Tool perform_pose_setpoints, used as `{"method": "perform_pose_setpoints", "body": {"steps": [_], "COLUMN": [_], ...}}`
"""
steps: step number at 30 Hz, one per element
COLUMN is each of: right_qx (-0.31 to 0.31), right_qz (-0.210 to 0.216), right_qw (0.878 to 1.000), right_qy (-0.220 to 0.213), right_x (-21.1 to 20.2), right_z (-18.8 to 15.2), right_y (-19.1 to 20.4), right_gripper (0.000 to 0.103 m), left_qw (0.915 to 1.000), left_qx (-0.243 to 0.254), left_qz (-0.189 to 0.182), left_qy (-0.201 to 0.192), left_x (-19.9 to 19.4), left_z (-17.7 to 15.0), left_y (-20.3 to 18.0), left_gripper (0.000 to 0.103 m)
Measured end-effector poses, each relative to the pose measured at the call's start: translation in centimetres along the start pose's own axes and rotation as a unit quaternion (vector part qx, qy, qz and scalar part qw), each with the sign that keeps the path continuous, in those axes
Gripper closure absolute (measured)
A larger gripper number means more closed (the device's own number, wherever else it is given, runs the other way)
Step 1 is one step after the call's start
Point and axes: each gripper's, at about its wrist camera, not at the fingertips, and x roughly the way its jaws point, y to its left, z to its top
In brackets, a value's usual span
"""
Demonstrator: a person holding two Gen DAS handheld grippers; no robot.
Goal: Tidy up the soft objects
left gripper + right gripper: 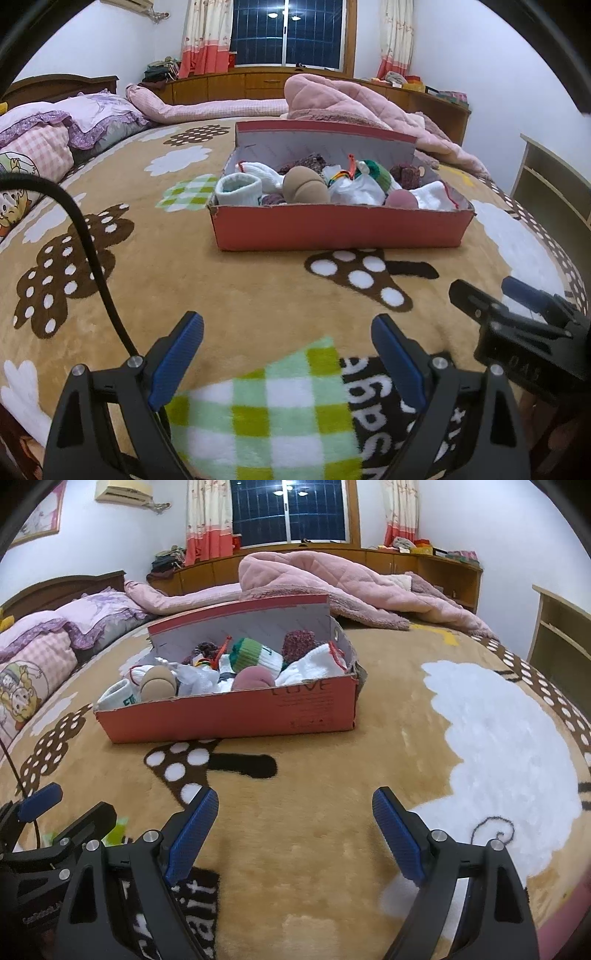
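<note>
Both the left claw [287, 354] and the right claw [295, 830] hang released and empty above the bed's [229, 280] near edge, while the rolled socks [306, 184] fill the red box [332, 229] mid-bed.

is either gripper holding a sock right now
No, the left gripper and right gripper are both open and empty above the blanket; the socks sit in the red box.
</note>
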Motion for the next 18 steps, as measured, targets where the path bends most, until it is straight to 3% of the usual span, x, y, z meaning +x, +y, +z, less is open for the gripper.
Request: {"method": "perform_pose_setpoints", "body": {"steps": [18], "right_qx": [-0.006], "right_qz": [-0.001], "right_qw": [1.000], "right_qy": [-0.014], "right_x": [-0.57], "right_z": [0.04], "right_y": [0.11], "right_gripper": [0.015], "left_qw": [0.9999], "left_qx": [0.010], "left_qz": [-0.004], "left_qy": [-0.001], "left_x": [-0.12], "left_z": [-0.19], "left_y": [-0.48], "left_gripper": [0.008]}}
